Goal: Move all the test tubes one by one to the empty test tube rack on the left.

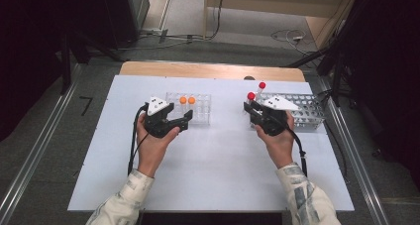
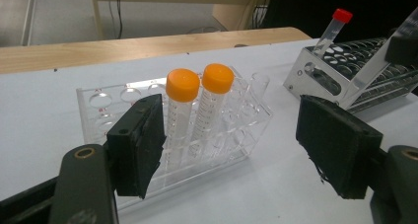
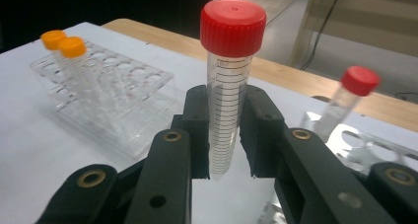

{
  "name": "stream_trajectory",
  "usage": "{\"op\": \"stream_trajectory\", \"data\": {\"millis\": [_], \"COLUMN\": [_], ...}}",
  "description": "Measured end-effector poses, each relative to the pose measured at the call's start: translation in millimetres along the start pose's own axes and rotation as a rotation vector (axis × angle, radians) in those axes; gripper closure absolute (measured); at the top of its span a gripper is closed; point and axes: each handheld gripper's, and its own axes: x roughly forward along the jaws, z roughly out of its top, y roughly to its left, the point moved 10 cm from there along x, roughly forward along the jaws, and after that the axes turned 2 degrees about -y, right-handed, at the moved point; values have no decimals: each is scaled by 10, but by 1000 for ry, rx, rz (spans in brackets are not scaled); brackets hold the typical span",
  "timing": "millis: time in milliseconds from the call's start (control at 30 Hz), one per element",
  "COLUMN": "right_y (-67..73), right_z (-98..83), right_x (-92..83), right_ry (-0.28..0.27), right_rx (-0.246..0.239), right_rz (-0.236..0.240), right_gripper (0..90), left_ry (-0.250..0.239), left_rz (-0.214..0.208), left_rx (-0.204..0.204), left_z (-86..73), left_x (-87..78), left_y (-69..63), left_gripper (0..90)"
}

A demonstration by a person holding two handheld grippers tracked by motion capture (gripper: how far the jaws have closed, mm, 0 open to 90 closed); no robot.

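Note:
My right gripper (image 3: 226, 135) is shut on a clear tube with a red cap (image 3: 229, 61), held upright above the table left of the metal rack (image 1: 304, 111). In the high view this tube (image 1: 251, 97) stands at the right gripper (image 1: 251, 110). A second red-capped tube (image 1: 262, 85) leans in the metal rack's near-left corner. Two orange-capped tubes (image 2: 197, 86) stand side by side in a clear plastic rack (image 2: 98, 105). My left gripper (image 2: 236, 147) is open just in front of that rack, with nothing between its pads; in the high view the left gripper (image 1: 185, 120) sits at the rack's left front.
A white board (image 1: 213, 170) covers the table, with a wooden edge (image 1: 208, 70) at the back. The metal rack (image 2: 340, 71) has several free holes. Both racks stand toward the back. Cables lie on the floor beyond.

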Motion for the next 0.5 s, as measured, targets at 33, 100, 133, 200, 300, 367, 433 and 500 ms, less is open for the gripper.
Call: {"op": "stream_trajectory", "data": {"millis": [33, 100, 133, 200, 300, 367, 433, 500], "right_y": [30, 117, 156, 234, 353, 421, 508, 582], "right_z": [-7, -34, -46, -77, -125, -146, -162, -176], "right_x": [16, 55, 75, 116, 173, 205, 241, 273], "right_ry": [1, 9, 10, 16, 30, 37, 43, 48], "right_rx": [-1, -4, -4, -5, -10, -16, -20, -26], "right_rz": [7, 24, 32, 48, 69, 81, 96, 109], "right_gripper": [715, 715, 715, 715, 715, 715, 715, 715], "left_ry": [0, -2, -1, -2, -6, -10, -11, -10], "left_rz": [-1, -5, -6, -7, -14, -21, -25, -35], "left_rx": [2, 2, 2, 3, 6, 7, 10, 15], "left_z": [2, 5, 4, 4, 14, 23, 29, 31], "left_x": [-3, -6, -7, -9, -17, -24, -28, -32], "left_y": [-2, -10, -13, -22, -46, -70, -95, -127], "left_gripper": [278, 277, 277, 277, 279, 282, 284, 285]}}
